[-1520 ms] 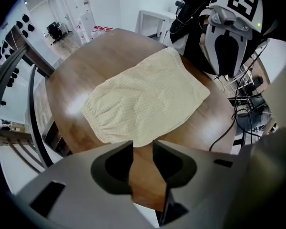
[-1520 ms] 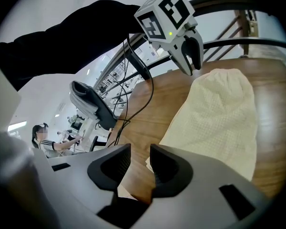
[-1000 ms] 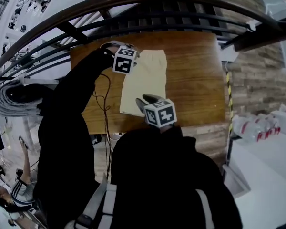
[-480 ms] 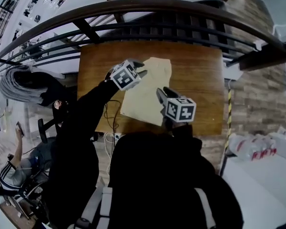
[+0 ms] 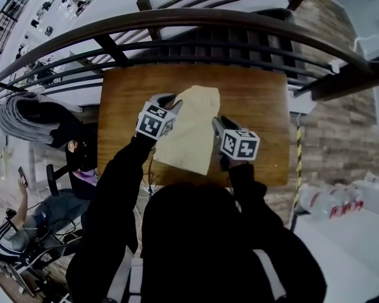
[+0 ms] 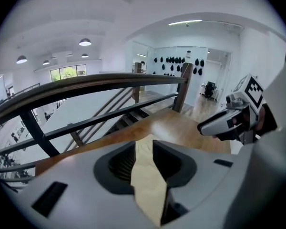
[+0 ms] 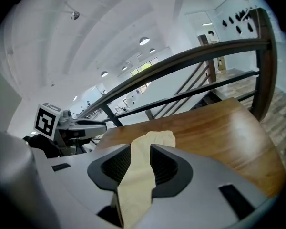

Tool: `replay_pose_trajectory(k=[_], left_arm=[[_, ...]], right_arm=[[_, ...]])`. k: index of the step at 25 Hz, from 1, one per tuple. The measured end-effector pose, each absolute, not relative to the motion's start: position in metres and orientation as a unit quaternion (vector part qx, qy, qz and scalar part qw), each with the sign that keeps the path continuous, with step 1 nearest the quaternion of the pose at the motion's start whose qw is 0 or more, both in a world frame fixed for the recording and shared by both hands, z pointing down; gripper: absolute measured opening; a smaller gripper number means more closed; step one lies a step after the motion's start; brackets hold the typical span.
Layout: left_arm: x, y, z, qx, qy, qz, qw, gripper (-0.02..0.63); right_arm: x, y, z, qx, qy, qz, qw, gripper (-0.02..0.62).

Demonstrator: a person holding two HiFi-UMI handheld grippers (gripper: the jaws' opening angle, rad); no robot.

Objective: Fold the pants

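Observation:
The cream pants point(image 5: 192, 128) hang between the two grippers over the wooden table point(image 5: 259, 106), with the far end resting on the wood. My left gripper point(image 5: 167, 106) is shut on the cloth's left edge; in the left gripper view the pants point(image 6: 147, 180) run pinched between the jaws of the left gripper point(image 6: 144, 149). My right gripper point(image 5: 220, 126) is shut on the right edge, and in the right gripper view the pants point(image 7: 139, 175) pass through the right gripper point(image 7: 139, 151) and spread onto the table beyond.
A dark curved railing point(image 5: 196, 24) with bars borders the table's far side. A cable point(image 5: 145, 175) dangles off the table's left front edge. People sit on the lower floor at left point(image 5: 25, 115). Stone-pattern flooring point(image 5: 341, 125) lies to the right.
Both grippers have come closer together and lifted, gathering the pants from a flat spread into a narrower hanging fold; the left gripper moved back toward me from the far left corner.

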State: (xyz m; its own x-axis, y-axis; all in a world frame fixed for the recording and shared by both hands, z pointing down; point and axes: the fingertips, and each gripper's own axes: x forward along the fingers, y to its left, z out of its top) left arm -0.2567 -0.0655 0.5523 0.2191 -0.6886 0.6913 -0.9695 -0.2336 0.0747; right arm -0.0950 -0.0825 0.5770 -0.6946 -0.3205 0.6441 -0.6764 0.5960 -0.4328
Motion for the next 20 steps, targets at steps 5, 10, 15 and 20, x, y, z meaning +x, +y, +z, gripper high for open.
replay_pose_trajectory(k=[5, 10, 15, 20], left_arm=[[-0.259, -0.087, 0.562, 0.738, -0.550, 0.267, 0.287, 0.109], [-0.271, -0.101, 0.592, 0.734, -0.530, 0.284, 0.316, 0.109], [-0.284, -0.117, 0.627, 0.731, -0.512, 0.299, 0.337, 0.109], [-0.291, -0.137, 0.653, 0.742, -0.487, 0.294, 0.354, 0.109]], right_arm=[[-0.094, -0.118, 0.593, 0.298, -0.849, 0.333, 0.281, 0.122], [-0.107, -0.141, 0.619, 0.297, -0.838, 0.339, 0.306, 0.121], [-0.114, -0.169, 0.649, 0.297, -0.826, 0.340, 0.337, 0.121], [-0.128, -0.194, 0.670, 0.293, -0.828, 0.321, 0.353, 0.121]])
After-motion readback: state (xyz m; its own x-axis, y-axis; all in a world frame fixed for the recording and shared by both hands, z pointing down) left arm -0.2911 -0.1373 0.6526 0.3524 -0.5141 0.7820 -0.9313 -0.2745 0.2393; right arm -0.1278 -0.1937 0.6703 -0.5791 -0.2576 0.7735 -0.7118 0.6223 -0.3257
